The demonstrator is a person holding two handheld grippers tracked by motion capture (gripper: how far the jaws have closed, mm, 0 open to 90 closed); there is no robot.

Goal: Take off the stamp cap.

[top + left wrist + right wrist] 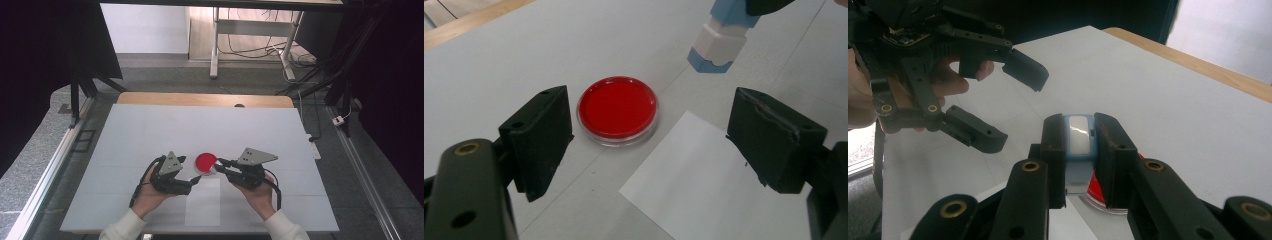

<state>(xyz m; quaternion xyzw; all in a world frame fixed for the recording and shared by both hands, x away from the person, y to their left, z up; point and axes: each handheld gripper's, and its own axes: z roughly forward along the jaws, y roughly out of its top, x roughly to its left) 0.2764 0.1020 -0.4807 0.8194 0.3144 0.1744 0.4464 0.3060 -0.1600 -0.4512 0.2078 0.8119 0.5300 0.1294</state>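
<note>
Right gripper (1080, 150) is pinching a blue-and-white block (1079, 135) just above the red dish (617, 109); left gripper (649, 130) is hovering spread, empty, beside it. Risk: block slipping from the narrow grip, striking the dish lid.

Item count, referenced to the red dish (205, 161):

- Round red dishes with clear rim: one, lying on the bench (150, 135).
- White paper sheets: one (204, 200), lying just on the near side of the red dish.
- Blue-and-white blocks: one (1079, 137), clamped in the right tongs (1079, 150) directly above the near edge of the red dish.
- Tongs: two. The left tongs (644, 145) stand apart with nothing between them, just beside the red dish; the right tongs are at its opposite side.
- Hands: two, one per set of tongs.
</note>
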